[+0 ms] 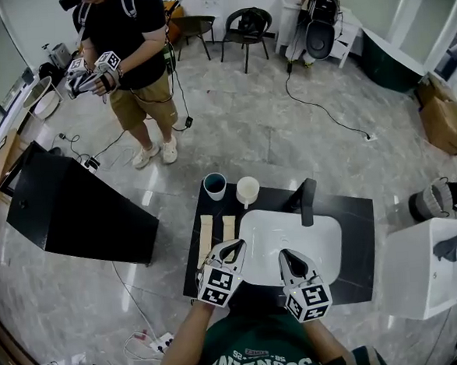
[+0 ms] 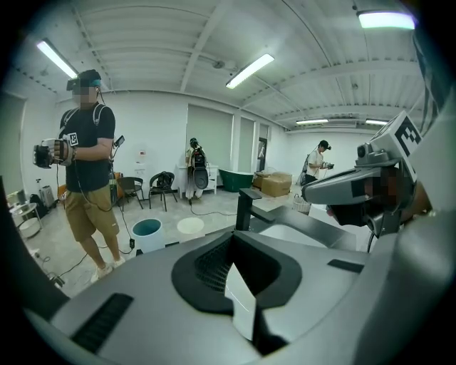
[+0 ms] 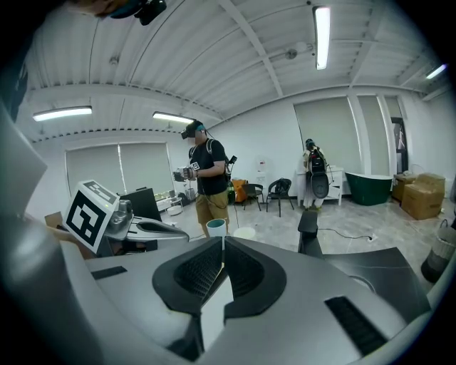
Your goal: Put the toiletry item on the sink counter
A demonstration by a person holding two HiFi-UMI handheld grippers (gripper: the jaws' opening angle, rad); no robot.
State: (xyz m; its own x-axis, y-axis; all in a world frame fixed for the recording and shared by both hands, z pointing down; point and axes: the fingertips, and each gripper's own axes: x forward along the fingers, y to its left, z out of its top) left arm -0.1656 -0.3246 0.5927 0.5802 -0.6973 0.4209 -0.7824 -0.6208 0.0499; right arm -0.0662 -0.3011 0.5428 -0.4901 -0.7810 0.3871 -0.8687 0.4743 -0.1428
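Presently, by head view:

- Counter point(image 1: 357, 215): black, with a white basin point(image 1: 326, 237) set in it.
- Faucet point(image 1: 306, 200): black, at the basin's 12 o'clock.
- Teal cup point(image 1: 215, 186) and white cup point(image 1: 247, 190): side by side at the basin's 11 o'clock.
- Outer toiletry stick point(image 1: 206, 235) and inner toiletry stick point(image 1: 228, 226): pale, lying flat on the counter at the basin's 9 o'clock.
- Left gripper point(image 1: 234, 248): jaws fully together, holding nothing, tip just by the inner toiletry stick's near end.
- Right gripper point(image 1: 288, 258): jaws together, holding nothing, over the basin's 6 o'clock rim.
- Bystander point(image 1: 130, 60): standing on the floor, well apart, at 11 o'clock.
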